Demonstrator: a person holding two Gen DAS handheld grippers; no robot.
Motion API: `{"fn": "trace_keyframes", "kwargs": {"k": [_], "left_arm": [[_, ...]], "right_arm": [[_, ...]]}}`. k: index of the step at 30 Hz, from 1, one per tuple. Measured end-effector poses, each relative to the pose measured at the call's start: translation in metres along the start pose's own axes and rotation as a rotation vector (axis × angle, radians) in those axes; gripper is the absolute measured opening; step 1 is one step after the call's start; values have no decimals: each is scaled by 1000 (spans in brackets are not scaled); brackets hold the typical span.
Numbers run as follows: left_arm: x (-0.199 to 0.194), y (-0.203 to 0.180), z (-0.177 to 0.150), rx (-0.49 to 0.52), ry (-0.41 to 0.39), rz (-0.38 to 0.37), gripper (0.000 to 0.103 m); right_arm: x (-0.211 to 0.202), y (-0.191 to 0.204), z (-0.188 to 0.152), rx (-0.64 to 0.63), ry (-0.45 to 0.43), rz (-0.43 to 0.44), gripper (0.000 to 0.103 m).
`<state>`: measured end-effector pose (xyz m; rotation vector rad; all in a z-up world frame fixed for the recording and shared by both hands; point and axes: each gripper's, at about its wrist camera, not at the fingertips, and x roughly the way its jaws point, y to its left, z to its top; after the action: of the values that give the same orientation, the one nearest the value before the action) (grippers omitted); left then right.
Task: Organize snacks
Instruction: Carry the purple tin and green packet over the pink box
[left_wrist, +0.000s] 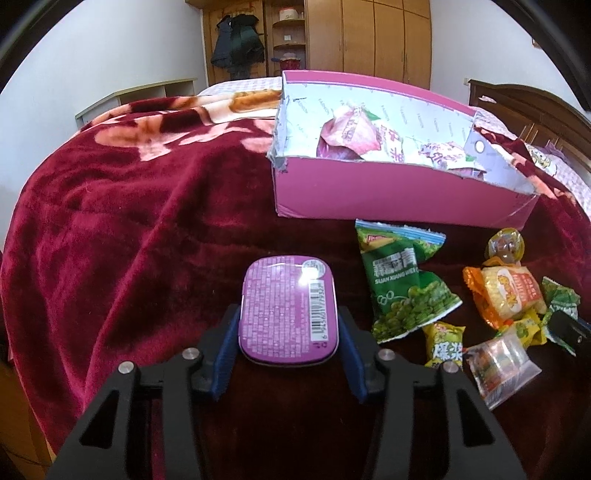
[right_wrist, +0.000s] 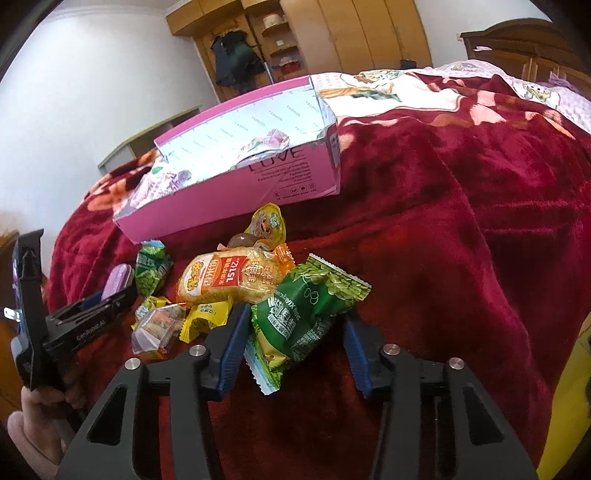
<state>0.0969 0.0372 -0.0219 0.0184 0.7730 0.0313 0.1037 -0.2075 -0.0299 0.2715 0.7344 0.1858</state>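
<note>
Left gripper (left_wrist: 288, 339) pinches the tin (left_wrist: 288, 310); box (left_wrist: 388, 199) at 1 o'clock. Only the right view shows the right gripper (right_wrist: 295, 343), fingers spread around a green packet (right_wrist: 303, 317).

White walls (left_wrist: 110, 48), wooden wardrobe (left_wrist: 369, 37), bed under red floral blanket (left_wrist: 110, 221).

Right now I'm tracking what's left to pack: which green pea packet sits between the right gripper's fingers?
The green packet nearest the right gripper, between its open fingers; the other green packet lies farther left.
</note>
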Motion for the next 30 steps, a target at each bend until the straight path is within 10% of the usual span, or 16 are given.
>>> {"fn": "trace_keyframes", "kwargs": {"k": [30], "left_arm": [[-47, -15, 35, 1, -76, -135, 52]], "right_arm": [[-33, -6, 22, -29, -147, 62, 44]]}}
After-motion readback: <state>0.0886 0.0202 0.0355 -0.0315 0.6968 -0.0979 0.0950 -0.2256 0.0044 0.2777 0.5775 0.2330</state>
